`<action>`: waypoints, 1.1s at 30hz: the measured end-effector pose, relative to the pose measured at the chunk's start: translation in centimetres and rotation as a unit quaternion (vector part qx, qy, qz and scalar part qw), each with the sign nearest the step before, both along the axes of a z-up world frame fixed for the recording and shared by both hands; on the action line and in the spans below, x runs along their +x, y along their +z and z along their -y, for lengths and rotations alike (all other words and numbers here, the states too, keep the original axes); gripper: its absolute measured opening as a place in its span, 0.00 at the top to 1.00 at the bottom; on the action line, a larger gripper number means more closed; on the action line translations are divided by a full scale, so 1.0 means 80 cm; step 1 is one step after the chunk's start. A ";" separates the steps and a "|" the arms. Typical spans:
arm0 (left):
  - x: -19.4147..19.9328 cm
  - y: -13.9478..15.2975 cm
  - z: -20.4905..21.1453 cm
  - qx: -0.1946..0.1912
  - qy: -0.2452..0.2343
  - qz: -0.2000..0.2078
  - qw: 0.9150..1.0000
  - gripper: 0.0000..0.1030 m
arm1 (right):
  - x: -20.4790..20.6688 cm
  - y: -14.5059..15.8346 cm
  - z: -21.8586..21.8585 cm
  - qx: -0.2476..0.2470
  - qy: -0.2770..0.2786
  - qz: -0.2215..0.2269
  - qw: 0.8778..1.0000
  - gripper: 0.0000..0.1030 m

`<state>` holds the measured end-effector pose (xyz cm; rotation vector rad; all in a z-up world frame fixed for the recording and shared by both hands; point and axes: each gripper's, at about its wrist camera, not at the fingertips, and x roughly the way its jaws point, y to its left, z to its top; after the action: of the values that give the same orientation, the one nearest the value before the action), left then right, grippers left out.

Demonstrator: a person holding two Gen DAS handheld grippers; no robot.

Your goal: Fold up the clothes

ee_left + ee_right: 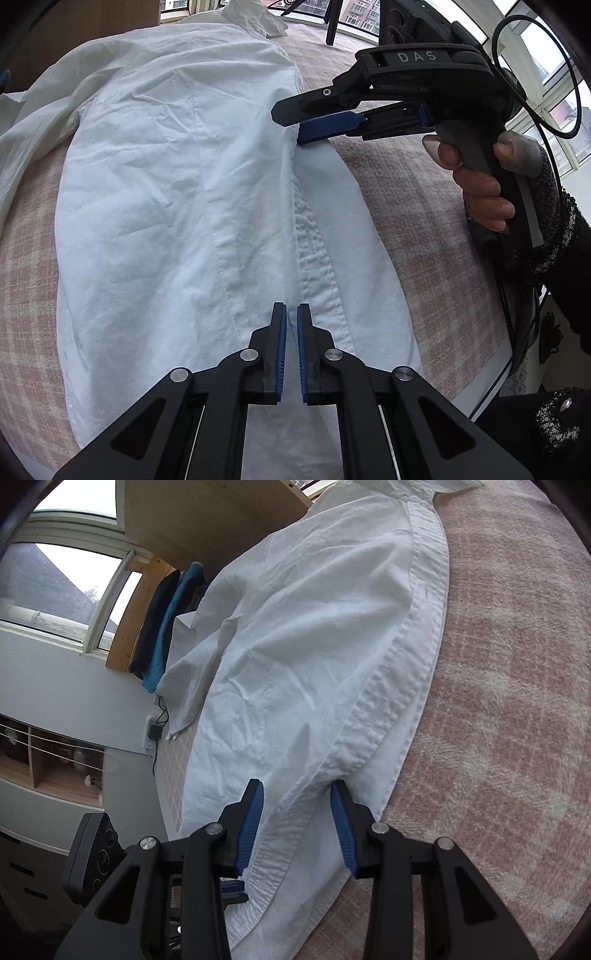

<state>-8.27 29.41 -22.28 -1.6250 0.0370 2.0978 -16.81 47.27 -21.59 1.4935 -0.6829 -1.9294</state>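
A white button shirt (166, 184) lies spread on a pink checked bed cover (424, 221), collar at the far end. My left gripper (293, 308) points down at the shirt's near end, jaws shut with a thin fold of the button strip pinched between the blue pads. Further up the same strip, my right gripper (288, 125) is held side-on by a hand (480, 192). In the right wrist view the right gripper (295, 788) stands open astride the raised strip of the shirt (314, 646), one finger slipped under the edge. One blue pad (233, 885) of the left gripper shows at the shirt's hem.
A loose sleeve (33, 129) trails off the left side of the bed. Dark and teal clothes (162, 627) hang by a wooden frame near windows. A shelf unit (55, 768) and a charger cable (155, 734) are beside the bed. Bare bed cover (498, 701) stretches right of the shirt.
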 end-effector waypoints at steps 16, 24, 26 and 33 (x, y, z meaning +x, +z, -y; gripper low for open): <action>0.095 0.042 -0.058 -0.049 -0.065 0.009 0.997 0.65 | -0.009 0.008 0.008 0.074 -0.001 -0.007 0.997 0.79; 0.085 0.018 -0.021 -0.017 -0.025 0.048 0.998 0.99 | -0.012 0.022 0.017 0.130 0.016 -0.018 0.991 0.86; 0.083 0.030 -0.005 0.024 -0.009 0.051 0.998 0.99 | -0.012 0.035 0.018 0.148 0.028 -0.026 0.988 0.90; 0.063 0.036 0.054 0.224 0.050 0.115 0.967 0.94 | -0.023 0.076 0.038 0.202 0.073 -0.031 0.976 0.83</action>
<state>-3.20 25.06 -19.43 -1.5935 -0.5655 1.8002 -18.64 44.21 -15.51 1.6577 -0.1465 -2.0716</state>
